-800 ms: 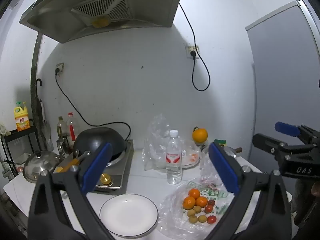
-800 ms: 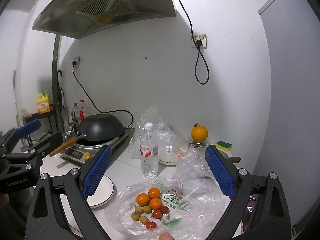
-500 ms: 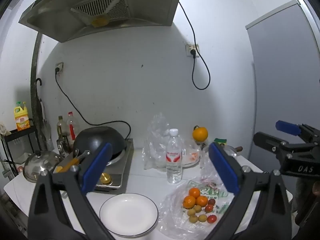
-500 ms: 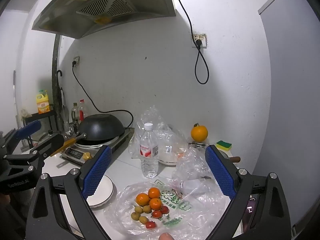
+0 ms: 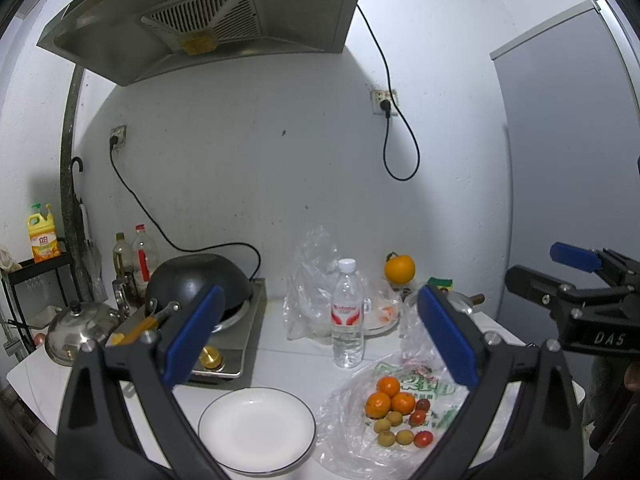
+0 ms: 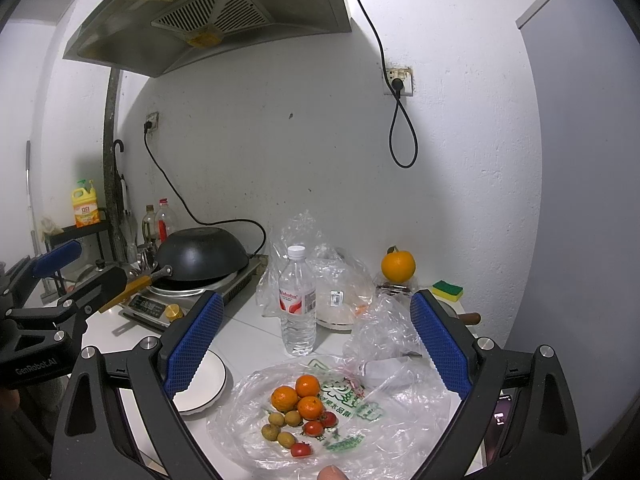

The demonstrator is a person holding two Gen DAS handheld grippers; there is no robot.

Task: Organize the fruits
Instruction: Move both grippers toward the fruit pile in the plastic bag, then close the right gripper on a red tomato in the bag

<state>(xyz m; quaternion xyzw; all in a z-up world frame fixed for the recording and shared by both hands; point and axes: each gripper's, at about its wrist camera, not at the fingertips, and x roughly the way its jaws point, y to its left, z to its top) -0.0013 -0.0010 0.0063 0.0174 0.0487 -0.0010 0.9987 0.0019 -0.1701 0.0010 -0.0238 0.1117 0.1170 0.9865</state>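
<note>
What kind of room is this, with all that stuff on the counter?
Most likely a small home kitchen. A range hood hangs over a black wok sitting on a countertop cooker, and a white plate lies beside fruit on a plastic bag.

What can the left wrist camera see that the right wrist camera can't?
Only the left wrist view shows the whole round white plate unblocked and the shiny steel pot lid beside the stove.

Only the right wrist view shows a fingertip at the bottom edge and the stove's grey display panel.

Both show the three small orange mandarins on the clear plastic bag, the clear plastic water bottle, the black wok and the big orange by the wall.
</note>
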